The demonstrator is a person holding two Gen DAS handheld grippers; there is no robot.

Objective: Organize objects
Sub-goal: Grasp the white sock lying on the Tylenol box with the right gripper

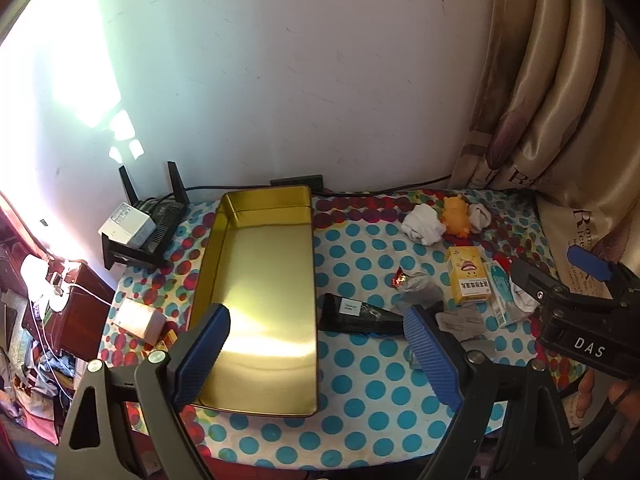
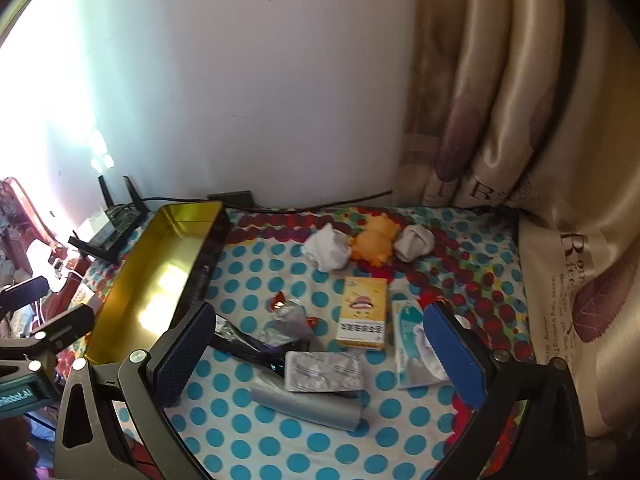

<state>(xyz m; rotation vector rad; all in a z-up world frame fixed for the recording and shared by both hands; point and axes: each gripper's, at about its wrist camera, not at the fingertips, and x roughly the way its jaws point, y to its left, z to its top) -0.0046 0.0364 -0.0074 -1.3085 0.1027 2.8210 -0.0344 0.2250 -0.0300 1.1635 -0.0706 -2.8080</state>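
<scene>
On the polka-dot tablecloth (image 1: 360,408), seen from the left wrist cam, the gold tin (image 1: 264,300) lies open and empty, long axis running away toward the wall; left gripper (image 1: 320,332) hovers above its near end w/ jaws spread wide, nothing between them; one blue pad sits over the tin's floor, the other over the cloth just right of the tin; a black wedge-shaped packet (image 1: 356,314) lies just beside the tin's right wall; further right a yellow box (image 1: 470,276), a teal-and-white box (image 1: 500,292), a white sock ball (image 1: 422,224), an orange toy (image 1: 456,216); right gripper (image 1: 560,280) comes in from the right edge, also released. From the right wrist cam, the right gripper (image 2: 320,356) hangs over the clutter, jaws wide apart and empty; between and below its pads lie a silver blister pack (image 2: 324,372), a grey roll (image 2: 308,404), crumpled clear wrapper (image 2: 290,322); yellow box (image 2: 362,312) sits just beyond, tin (image 2: 160,272) well to the left. Judgement: nothing sorted yet; first pick pending. To do it well: take a rigid item first, prob. the yellow box; square the pads to its long sides; come down clear of the wrapper so it doesn't snag; lift fully before crossing the tin's wall; set it at the far end, leaving room for the rest.
</scene>
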